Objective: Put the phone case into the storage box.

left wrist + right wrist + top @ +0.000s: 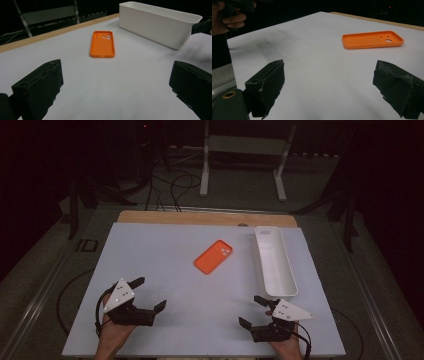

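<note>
Two grippers sit low at the near edge of the table, each held in one of the person's hands. The left gripper has its jaws spread wide, with nothing between them and nothing touching them; in the left gripper view bare white table shows in the gap. The right gripper is likewise spread wide and grips nothing; in the right gripper view only table surface lies between its jaws.

The left hand comes in from the bottom edge and wraps the gripper's body from below, with the grey plate on top and the jaws aimed forward and toward the right. The right hand holds its gripper the same way, jaws aimed forward and toward the left, so the two tools angle in toward each other. In the right gripper view the left hand shows far off at the upper left.

The case, orange, lies flat on the table with its hollow side up, well ahead of both grippers and between their lines of aim, apart from each. Seen from the left gripper it lies straight ahead; from the right gripper it lies ahead and to the right.

The tray, long and white, stands ahead of the right gripper, just beyond its jaws and beside the case without touching it. Its inside looks bare in the high view. From the left gripper it lies ahead to the right.
</note>
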{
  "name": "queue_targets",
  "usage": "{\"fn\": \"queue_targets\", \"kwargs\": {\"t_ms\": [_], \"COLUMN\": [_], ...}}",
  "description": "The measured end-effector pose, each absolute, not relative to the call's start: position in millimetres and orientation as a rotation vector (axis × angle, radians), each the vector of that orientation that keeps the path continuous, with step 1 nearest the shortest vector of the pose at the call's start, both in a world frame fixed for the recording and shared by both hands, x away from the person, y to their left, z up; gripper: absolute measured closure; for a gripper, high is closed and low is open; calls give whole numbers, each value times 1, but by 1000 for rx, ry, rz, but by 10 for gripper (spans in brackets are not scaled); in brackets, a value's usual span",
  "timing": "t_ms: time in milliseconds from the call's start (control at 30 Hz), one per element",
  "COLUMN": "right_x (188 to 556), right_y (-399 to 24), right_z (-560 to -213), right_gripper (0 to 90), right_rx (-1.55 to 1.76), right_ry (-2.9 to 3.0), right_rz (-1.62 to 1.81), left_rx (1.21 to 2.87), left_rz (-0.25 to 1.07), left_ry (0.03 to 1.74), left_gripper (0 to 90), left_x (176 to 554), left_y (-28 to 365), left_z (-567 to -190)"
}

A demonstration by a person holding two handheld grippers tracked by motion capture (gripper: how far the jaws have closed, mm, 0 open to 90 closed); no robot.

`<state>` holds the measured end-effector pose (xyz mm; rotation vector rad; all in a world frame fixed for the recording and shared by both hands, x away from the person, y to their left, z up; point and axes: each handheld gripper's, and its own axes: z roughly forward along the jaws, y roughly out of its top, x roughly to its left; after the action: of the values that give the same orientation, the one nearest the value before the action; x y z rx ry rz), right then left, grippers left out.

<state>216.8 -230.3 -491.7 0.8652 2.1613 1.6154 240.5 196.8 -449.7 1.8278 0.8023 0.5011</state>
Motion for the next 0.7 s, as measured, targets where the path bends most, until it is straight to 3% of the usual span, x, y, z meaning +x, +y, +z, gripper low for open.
{"fn": "queue_targets", "kwargs": {"t_ms": [700], "right_x": [216], "right_y": [-230], "right_z": [-491], "right_gripper": [103], "right_rx": [864], "right_ry": [2154], "right_rz": [1609], "left_rx": [1880], "left_rz": [493], "left_ry": [773], "left_gripper": [0], "left_x": [291], "left_y": [150], "left_z": [-433]}}
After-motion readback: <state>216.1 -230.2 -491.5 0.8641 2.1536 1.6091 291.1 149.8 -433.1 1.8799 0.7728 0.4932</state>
